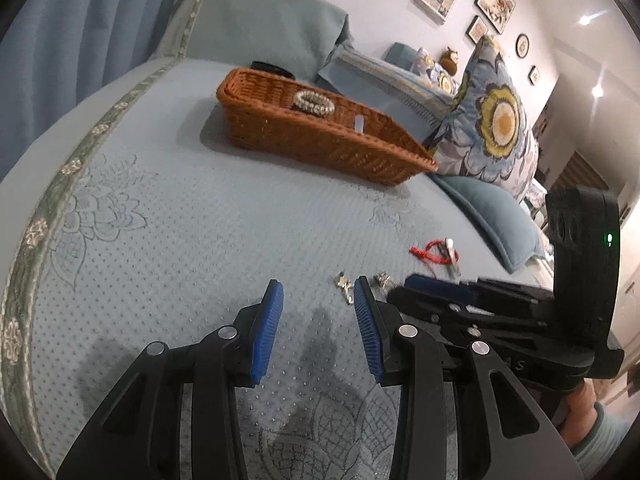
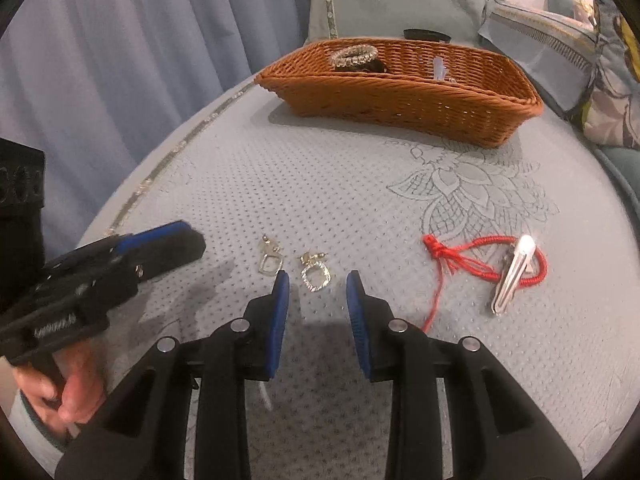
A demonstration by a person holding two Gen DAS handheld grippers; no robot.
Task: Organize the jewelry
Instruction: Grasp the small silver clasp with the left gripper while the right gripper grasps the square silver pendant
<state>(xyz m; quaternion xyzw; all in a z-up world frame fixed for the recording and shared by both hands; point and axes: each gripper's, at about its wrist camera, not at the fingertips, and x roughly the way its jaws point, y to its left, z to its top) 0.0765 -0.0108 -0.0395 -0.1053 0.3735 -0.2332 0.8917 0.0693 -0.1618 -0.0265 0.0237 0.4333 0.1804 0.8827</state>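
Two gold earrings lie on the blue bedspread: one [image 2: 270, 261] at left, one [image 2: 316, 274] just beyond my right gripper [image 2: 318, 282], which is open and empty. A red string bracelet [image 2: 476, 260] and a silver hair clip [image 2: 512, 276] lie to the right. My left gripper [image 1: 318, 290] is open and empty, with an earring [image 1: 343, 283] just past its right fingertip. A brown wicker basket [image 2: 400, 96] farther back holds a beaded bracelet [image 2: 354, 56] and a small clear item [image 2: 438, 68].
The basket [image 1: 320, 140] stands on the bed near a headboard cushion [image 1: 260, 20]. A floral pillow [image 1: 492, 120] and a blue pillow [image 1: 492, 216] lie at right. Blue curtains [image 2: 120, 60] hang at left. A dark object [image 2: 424, 34] sits behind the basket.
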